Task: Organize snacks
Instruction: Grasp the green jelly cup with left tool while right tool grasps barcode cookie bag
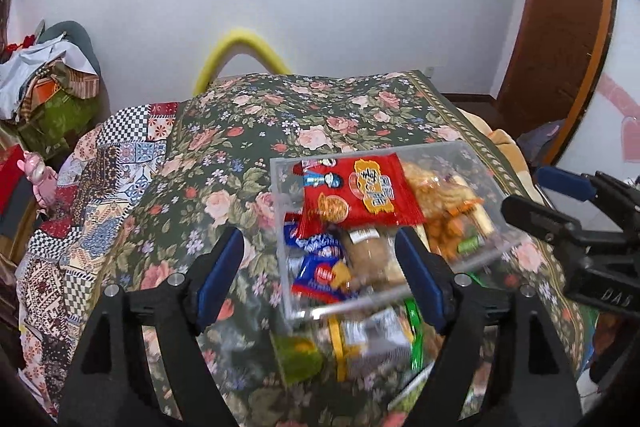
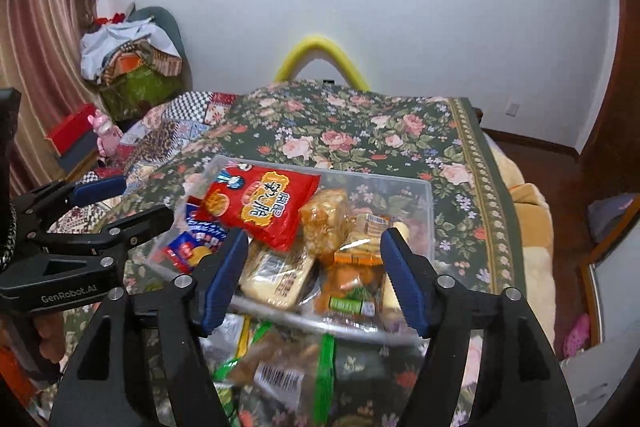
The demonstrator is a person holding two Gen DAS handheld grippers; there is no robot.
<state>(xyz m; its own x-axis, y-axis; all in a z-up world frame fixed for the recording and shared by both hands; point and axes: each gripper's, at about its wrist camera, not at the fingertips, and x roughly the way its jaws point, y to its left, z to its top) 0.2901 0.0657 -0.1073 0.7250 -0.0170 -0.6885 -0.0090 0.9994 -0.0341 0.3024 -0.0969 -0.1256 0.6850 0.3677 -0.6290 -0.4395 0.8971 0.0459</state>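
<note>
Hovering over a bed spread with a dark green floral cover [image 1: 320, 115]: left tongs [image 1: 320, 275] and right tongs [image 2: 314, 275], both standing wide with nothing between the blue pads. Sitting on the cover toward its right edge: a clear plastic rectangular box [image 1: 280, 187], already crowded with packets. Lying on top inside, at the far left of the box: a red crinkly snack bag printed with biscuits [image 2: 260, 203]. Beside it, a clear bag of golden fried pieces [image 2: 324, 219]; lower down, blue-and-red wrapped packets [image 1: 320, 267] and a pale yellow flat pack with a barcode [image 2: 276, 275]. Waiting outside the box, just in front of its near wall and blurred: loose packets with green and yellow wrappers [image 2: 276, 367].

Likely the step in hand: going for one of those loose packets. Worth doing well by dropping low, pinching a packet by a flat sealed edge rather than its puffed middle, keeping clear of the near wall, and lifting high enough to pass over the rim. Worth keeping the two tongs apart, crowded as they are.
</note>
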